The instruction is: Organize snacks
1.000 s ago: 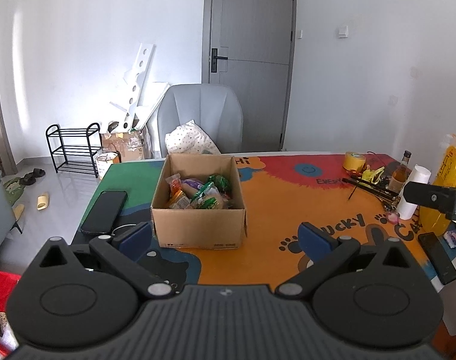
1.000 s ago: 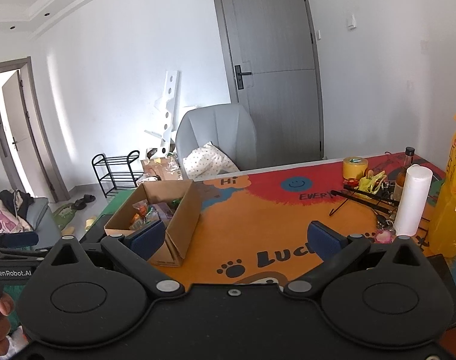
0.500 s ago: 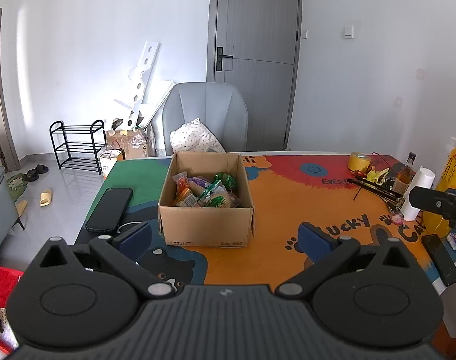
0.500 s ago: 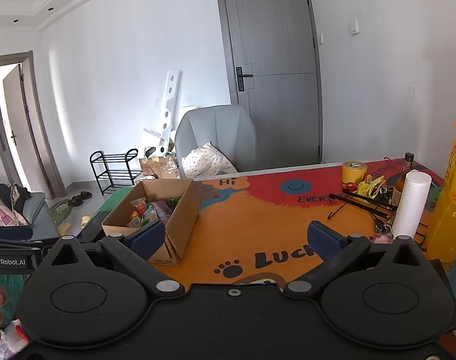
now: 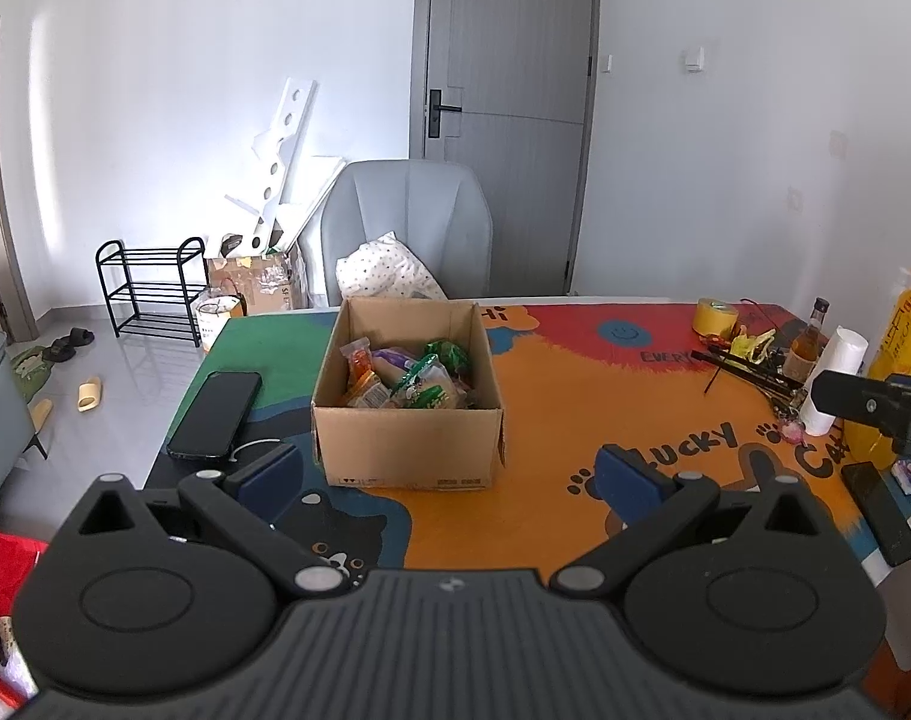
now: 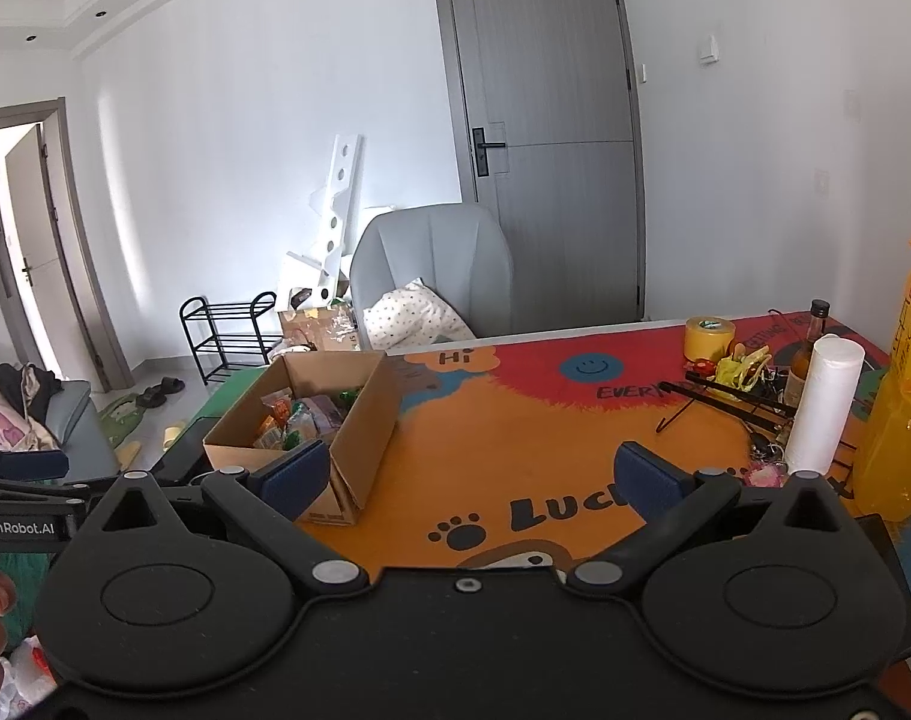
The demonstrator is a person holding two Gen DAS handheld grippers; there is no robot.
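Observation:
A brown cardboard box (image 5: 407, 450) stands on the colourful table mat, with several snack packets (image 5: 410, 375) inside. It also shows in the right wrist view (image 6: 359, 438), at left. My left gripper (image 5: 449, 480) is open and empty, held back from the near side of the box. My right gripper (image 6: 470, 483) is open and empty, to the right of the box above the orange part of the mat (image 6: 545, 438).
A black phone (image 5: 215, 414) lies left of the box. At the table's right stand a yellow tape roll (image 6: 709, 339), a dark bottle (image 6: 806, 354), a white paper roll (image 6: 821, 414), a yellow jug (image 6: 902, 420) and black rods (image 6: 725, 399). A grey chair (image 5: 407, 228) stands behind the table.
Both grippers have drawn back and risen a little from the table. The box looks slightly farther away. Both stay open and empty.

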